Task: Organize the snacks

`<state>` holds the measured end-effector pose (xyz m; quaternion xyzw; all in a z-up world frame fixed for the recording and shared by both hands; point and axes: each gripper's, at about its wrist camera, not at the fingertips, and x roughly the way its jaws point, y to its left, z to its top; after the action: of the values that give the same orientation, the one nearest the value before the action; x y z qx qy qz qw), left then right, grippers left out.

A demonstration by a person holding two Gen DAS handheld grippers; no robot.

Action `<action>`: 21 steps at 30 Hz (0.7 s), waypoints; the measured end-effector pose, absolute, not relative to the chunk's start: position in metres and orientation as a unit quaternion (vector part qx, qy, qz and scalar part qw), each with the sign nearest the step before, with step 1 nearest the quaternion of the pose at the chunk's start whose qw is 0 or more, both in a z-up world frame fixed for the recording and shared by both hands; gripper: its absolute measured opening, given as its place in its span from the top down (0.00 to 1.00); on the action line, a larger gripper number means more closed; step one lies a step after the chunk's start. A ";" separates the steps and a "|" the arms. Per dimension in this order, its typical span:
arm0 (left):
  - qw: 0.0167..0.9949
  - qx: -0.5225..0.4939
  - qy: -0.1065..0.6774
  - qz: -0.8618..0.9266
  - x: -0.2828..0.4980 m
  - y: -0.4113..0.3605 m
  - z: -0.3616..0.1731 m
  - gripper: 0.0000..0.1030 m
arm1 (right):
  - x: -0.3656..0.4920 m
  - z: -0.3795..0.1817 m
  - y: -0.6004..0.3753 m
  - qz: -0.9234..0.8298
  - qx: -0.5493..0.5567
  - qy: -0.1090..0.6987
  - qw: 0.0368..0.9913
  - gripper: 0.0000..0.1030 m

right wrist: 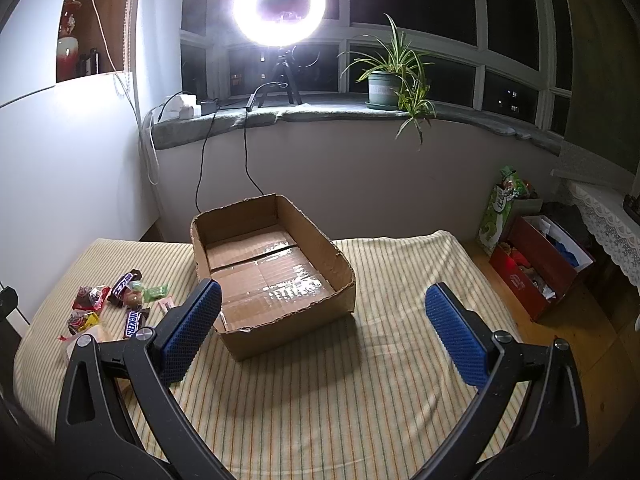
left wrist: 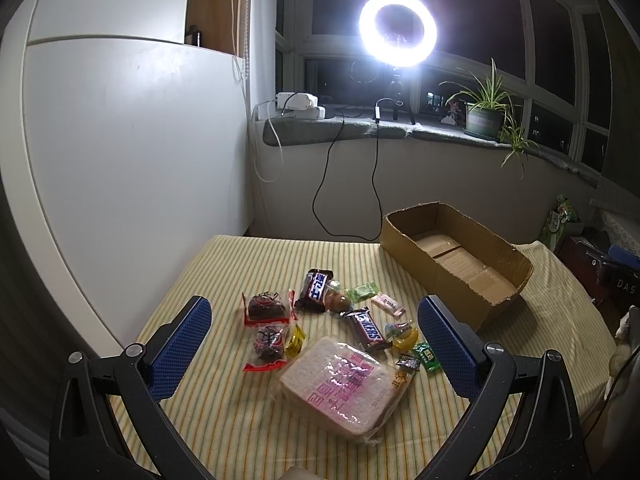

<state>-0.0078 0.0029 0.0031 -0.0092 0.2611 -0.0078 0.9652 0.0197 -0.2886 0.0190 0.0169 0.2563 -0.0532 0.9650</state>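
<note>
A heap of snacks lies on the striped tablecloth (left wrist: pixel 224 264): a bagged bread loaf (left wrist: pixel 340 384), two Snickers bars (left wrist: pixel 368 330) (left wrist: pixel 316 290), two red-wrapped dark cakes (left wrist: pixel 266 306), and small candies (left wrist: pixel 426 356). My left gripper (left wrist: pixel 314 320) hovers open above the pile, blue pads wide apart, nothing held. An open cardboard box (right wrist: pixel 272 276) stands empty to the right of the snacks, also seen as the box (left wrist: pixel 456 260) in the left wrist view. My right gripper (right wrist: pixel 324 308) is open just in front of the box, holding nothing. The snack pile (right wrist: pixel 116 304) appears at its far left.
A lit ring light (left wrist: pixel 398 30) on a tripod and a potted plant (left wrist: pixel 486 114) stand on the windowsill, with cables hanging behind the table. A white cabinet (left wrist: pixel 132 152) borders the left. On the floor at right sit a red box (right wrist: pixel 536 268) and a green bag (right wrist: pixel 502 208).
</note>
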 end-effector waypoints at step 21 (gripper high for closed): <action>0.939 -0.081 0.334 -0.017 -0.017 0.042 -0.043 0.05 | 0.026 -0.016 -0.226 0.152 -0.028 0.293 0.944 0.00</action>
<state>-0.0166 0.0419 -0.0428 -0.0805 0.3338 -0.0170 0.9391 0.0261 -0.2259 -0.0161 -0.0284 0.2929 0.1523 0.9435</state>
